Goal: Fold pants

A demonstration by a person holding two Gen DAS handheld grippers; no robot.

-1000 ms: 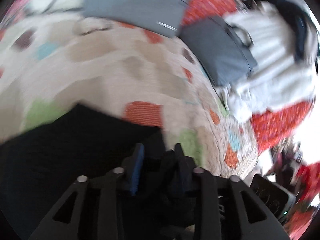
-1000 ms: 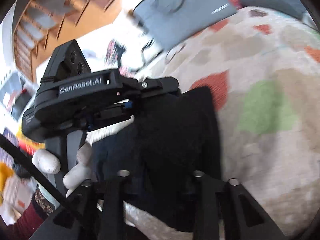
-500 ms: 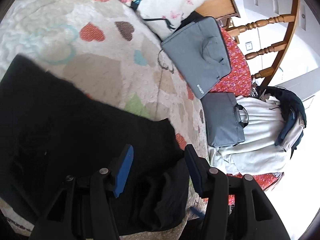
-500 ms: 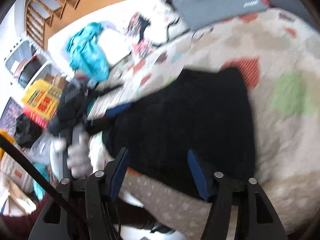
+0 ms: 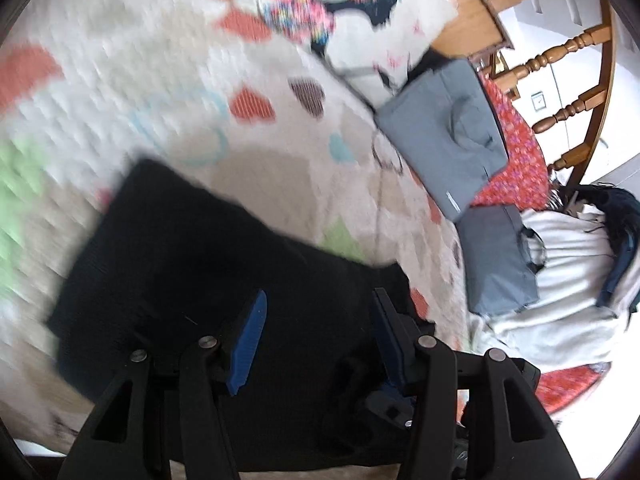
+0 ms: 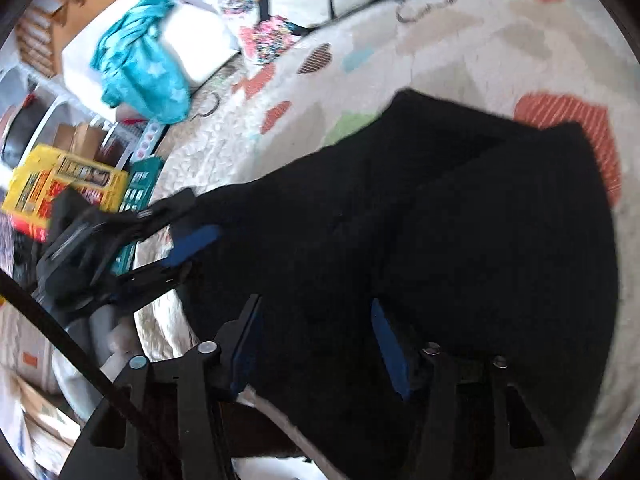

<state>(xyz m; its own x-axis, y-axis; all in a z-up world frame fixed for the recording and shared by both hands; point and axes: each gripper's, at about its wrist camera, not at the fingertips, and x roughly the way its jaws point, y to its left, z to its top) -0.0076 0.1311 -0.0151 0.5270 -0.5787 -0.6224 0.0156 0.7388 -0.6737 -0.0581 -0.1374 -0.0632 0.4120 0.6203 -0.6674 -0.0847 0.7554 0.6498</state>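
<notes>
The black pants (image 5: 224, 280) lie folded on the heart-patterned quilt (image 5: 132, 92), their near edge hidden behind both tools and their creases lost in blur and dark cloth. The left gripper (image 5: 318, 324) and right gripper (image 6: 316, 332) hover over them, jaws spread, holding nothing. White lettering on the grey laptop bag (image 5: 444, 136) is too small to read

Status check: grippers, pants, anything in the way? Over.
Left gripper open, right gripper open, both over the cloth, holding nothing. Black pants lie folded on the quilt. Grey bags off to the side, nothing blocking.
</notes>
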